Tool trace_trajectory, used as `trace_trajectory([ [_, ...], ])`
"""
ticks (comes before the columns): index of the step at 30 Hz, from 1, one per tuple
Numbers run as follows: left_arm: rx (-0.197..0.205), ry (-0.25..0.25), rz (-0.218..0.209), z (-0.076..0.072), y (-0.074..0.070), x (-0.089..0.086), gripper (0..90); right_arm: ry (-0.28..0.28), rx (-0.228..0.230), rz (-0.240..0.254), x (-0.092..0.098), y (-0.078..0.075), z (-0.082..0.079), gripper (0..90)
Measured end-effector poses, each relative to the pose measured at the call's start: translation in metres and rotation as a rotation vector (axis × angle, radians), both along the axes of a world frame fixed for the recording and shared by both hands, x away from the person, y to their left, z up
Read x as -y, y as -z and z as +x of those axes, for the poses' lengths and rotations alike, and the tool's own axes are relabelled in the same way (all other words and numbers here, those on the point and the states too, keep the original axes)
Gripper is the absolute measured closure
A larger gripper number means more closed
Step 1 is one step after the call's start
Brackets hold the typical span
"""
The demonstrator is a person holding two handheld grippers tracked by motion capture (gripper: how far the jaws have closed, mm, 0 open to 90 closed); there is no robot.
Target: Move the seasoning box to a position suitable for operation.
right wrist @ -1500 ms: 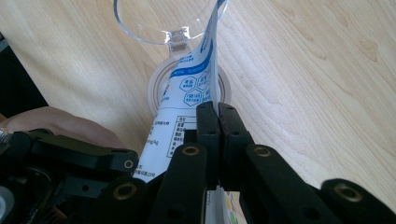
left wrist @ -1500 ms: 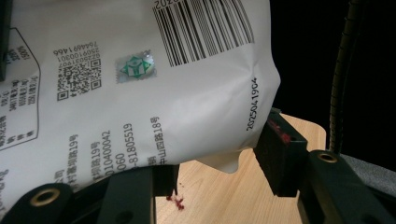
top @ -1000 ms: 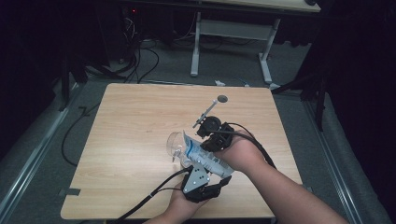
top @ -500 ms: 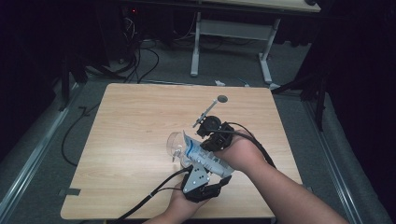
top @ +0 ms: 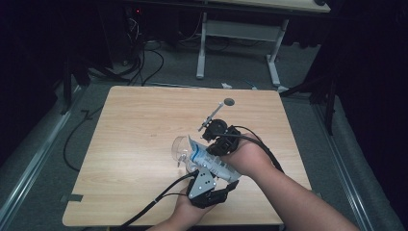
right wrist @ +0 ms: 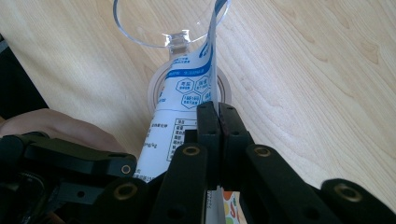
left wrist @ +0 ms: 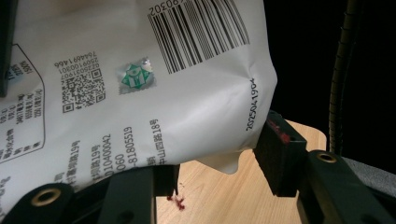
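Observation:
A white and blue printed pouch (top: 210, 162) is held slanted over the table between both grippers. My left gripper (top: 208, 188), near the front edge, is shut on the pouch's (left wrist: 140, 84) lower body, with one pad (left wrist: 279, 154) pressed against its creased side. My right gripper (top: 217, 139) is shut on the pouch's thin edge (right wrist: 187, 102); its jaws meet with the film pinched between them. The pouch's upper corner reaches the rim of a clear stemmed glass (top: 181, 148), which stands on the wood just ahead of my right gripper (right wrist: 218, 114); the glass (right wrist: 168, 28) shows no liquid.
The light wooden table (top: 139, 125) has bare room at the left and back. A small dark disc (top: 229, 101) lies near the far edge. Red specks (left wrist: 177, 201) mark the wood under the pouch. Black cables (top: 154, 202) trail off the front edge. A desk frame (top: 240, 33) stands behind.

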State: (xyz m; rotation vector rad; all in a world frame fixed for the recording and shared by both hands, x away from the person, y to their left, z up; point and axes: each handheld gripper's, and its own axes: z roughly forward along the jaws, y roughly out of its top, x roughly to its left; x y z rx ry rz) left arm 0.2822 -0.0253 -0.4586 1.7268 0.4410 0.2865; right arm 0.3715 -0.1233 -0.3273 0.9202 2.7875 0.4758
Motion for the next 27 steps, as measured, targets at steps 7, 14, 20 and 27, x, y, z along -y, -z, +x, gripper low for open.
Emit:
trace_trajectory([
  [7, 0.000, -0.002, 0.000, -0.0001, -0.0001, -0.0004, 54.3, -0.001, -0.001, -0.002, -0.0009, 0.0004, 0.0001, 89.7],
  [14, -0.002, -0.002, -0.002, -0.0003, 0.0000, -0.0003, 54.0, -0.003, 0.000, -0.006, -0.0014, 0.0006, 0.0002, 89.7],
  [20, -0.004, -0.005, -0.006, -0.0004, -0.0005, -0.0005, 53.4, -0.004, -0.002, 0.000, -0.0024, 0.0013, 0.0008, 89.7],
  [27, -0.004, -0.003, -0.004, -0.0005, 0.0002, -0.0009, 52.5, -0.006, -0.002, -0.006, -0.0038, 0.0021, 0.0015, 89.8],
])
